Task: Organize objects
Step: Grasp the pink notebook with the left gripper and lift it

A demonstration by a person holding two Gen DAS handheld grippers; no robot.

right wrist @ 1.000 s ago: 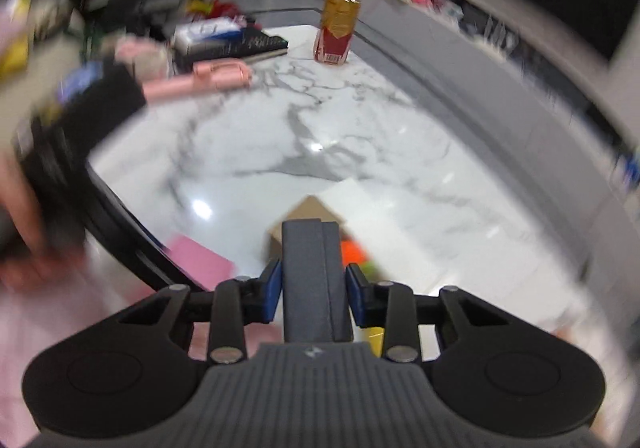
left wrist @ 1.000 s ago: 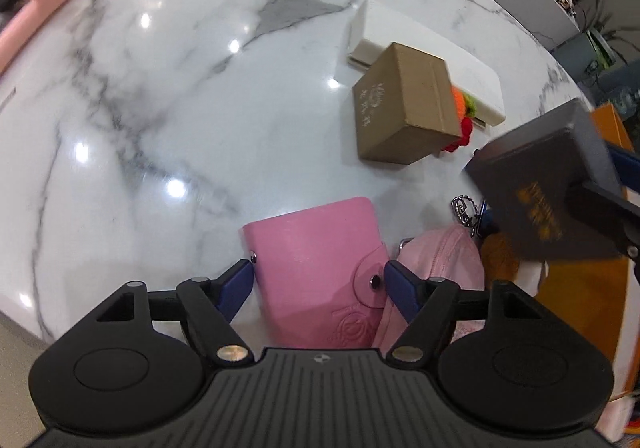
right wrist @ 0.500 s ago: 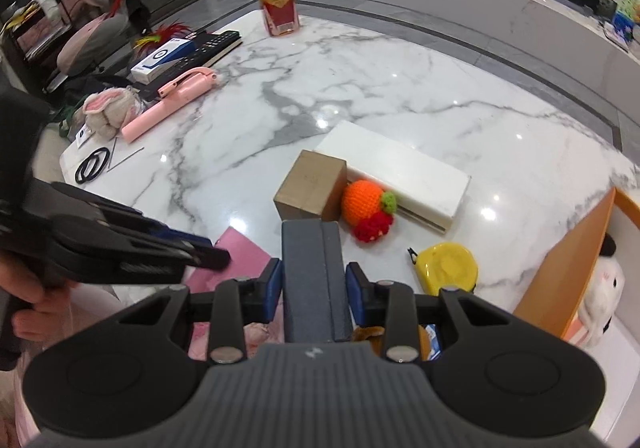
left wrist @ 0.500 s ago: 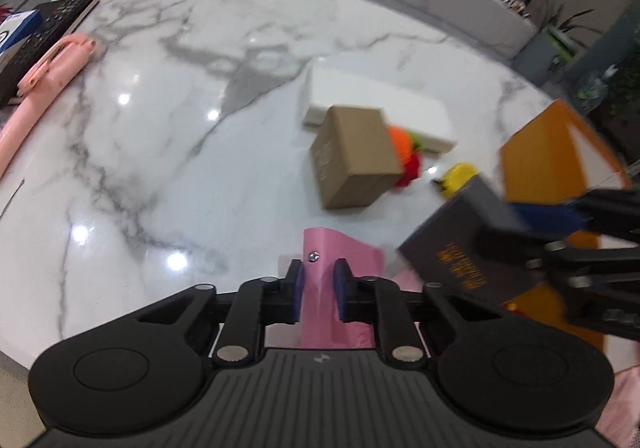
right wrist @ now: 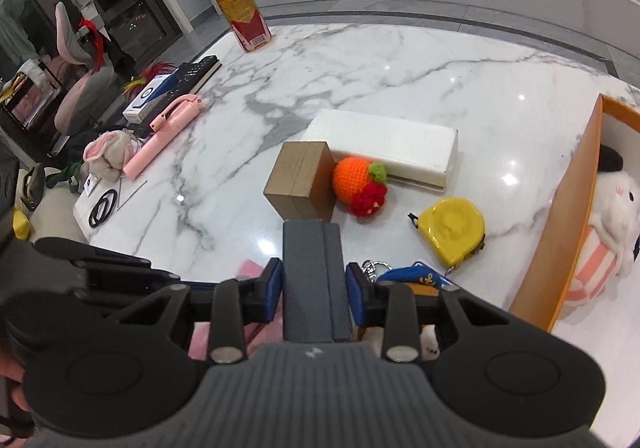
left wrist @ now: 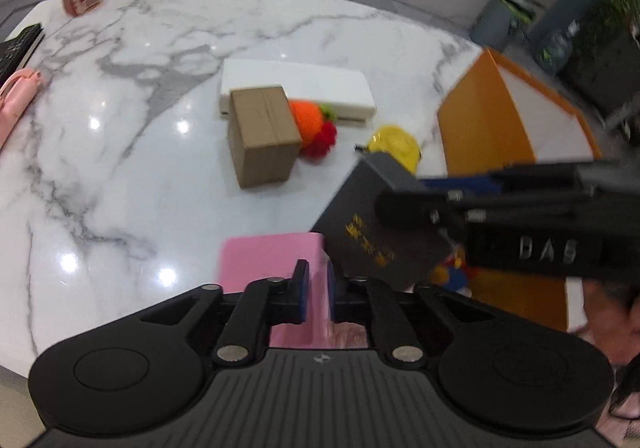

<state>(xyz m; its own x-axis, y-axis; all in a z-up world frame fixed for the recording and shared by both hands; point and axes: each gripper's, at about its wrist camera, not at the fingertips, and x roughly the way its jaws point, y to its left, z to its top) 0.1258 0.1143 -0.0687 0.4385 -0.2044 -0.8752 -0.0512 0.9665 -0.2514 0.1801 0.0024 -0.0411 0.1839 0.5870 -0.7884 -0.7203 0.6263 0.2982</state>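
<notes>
Both hands carry something over a crowded corner of the marble worktop (right wrist: 400,59), and the likeliest trouble is a collision. In the left wrist view the dark grey box (left wrist: 380,224) held by the right gripper (right wrist: 314,288) hangs just beside the pink wallet (left wrist: 272,260) and partly overlaps it, so a careless move by either hand could knock one against the other and twist it in its grip.

The left gripper (left wrist: 314,294) is clenched on the wallet with its fingers (left wrist: 300,288) nearly together, pinching only a thin edge or flap while most of the pink body hangs forward and to the left of them. A hold that far off centre could let the wallet swing or slip out, especially if it brushes the box.

The right gripper's fingers (right wrist: 272,290) are clamped on the two long sides of the dark grey box, which sits squarely between the blue pads and juts forward past them. That hold looks firmer, though the box is long and could lever if its front end strikes something.

The orange bin (right wrist: 572,215), already holding a white plush toy (right wrist: 616,207), stands to the right. On the way lie a yellow tape measure (right wrist: 456,228), a key ring with a blue tag (right wrist: 416,274), a crocheted orange (right wrist: 356,177) and a cardboard box (right wrist: 300,179), any of which a low pass could sweep aside.
</notes>
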